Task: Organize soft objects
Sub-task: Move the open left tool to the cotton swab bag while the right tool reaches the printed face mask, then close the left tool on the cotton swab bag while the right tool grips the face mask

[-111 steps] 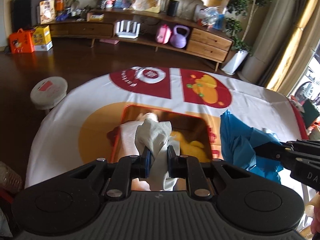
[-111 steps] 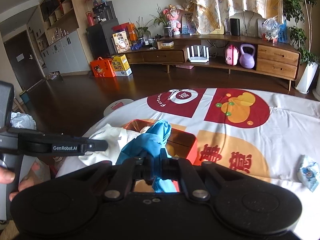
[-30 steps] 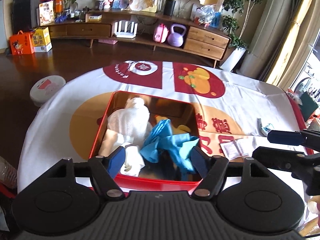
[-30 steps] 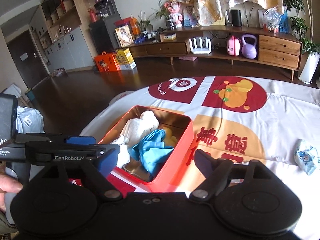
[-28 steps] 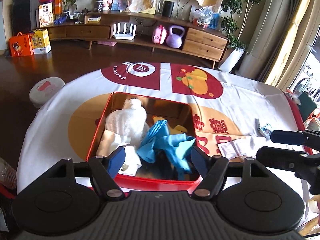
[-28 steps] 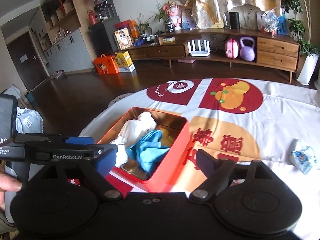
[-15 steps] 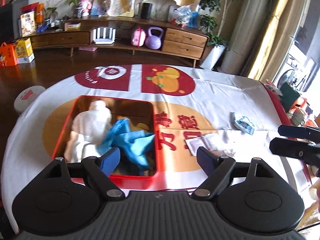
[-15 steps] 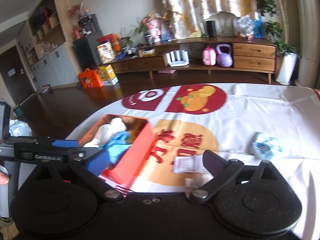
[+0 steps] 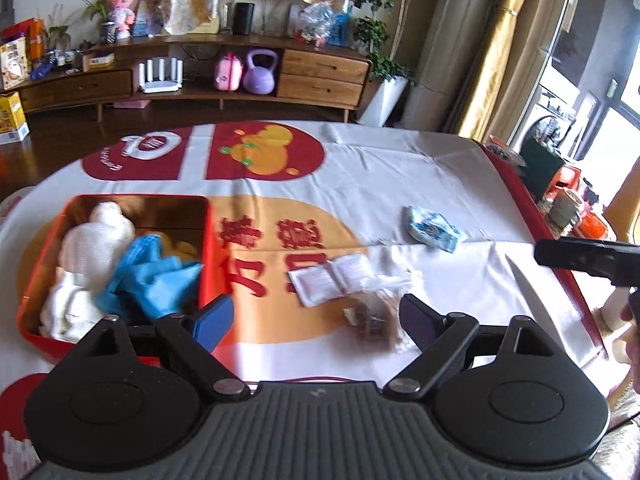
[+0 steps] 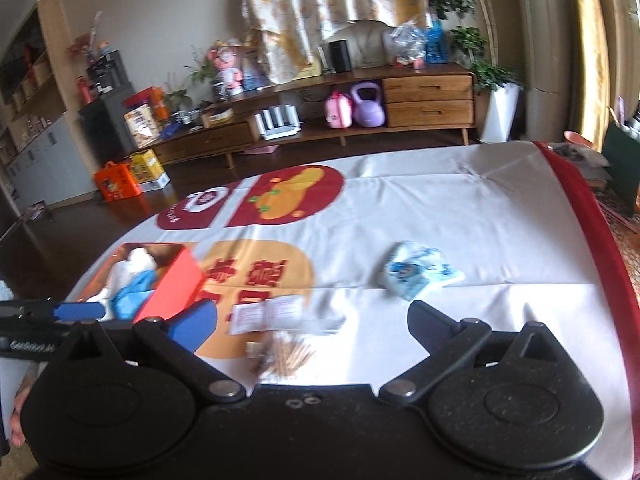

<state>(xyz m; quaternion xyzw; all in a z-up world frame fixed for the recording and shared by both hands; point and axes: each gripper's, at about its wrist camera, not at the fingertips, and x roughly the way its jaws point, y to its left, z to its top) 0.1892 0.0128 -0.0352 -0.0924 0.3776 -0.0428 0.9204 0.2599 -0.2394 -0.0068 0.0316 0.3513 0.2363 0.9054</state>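
Red tin box [image 9: 206, 258] sits at my left on the counter [image 9: 400, 168], already holding a white cloth [image 9: 94, 240] and a blue cloth [image 9: 148, 276]. Both tools hang above the tablecloth with nothing in them: my left gripper [image 9: 316, 318] has its fingers spread wide, and my right gripper [image 10: 312, 320] is just as wide apart.

Outside the box I see a blue-and-white soft pack [image 10: 420, 274] lying flat well to the right, its long axis running roughly left to right across my right view with one corner tipped toward the far right edge. Nearer me lies a white leaflet in clear wrap [image 9: 332, 278], long axis slanting up to the right, and just beside it a blurred bundle of thin sticks [image 10: 288, 354].

I judge the soft pack to be the next pick. The risk is pinching tablecloth along with it, since it lies so flat; dragging the cloth would shift the box. The clear wrap looks slippery and could slide out of a shallow pinch.
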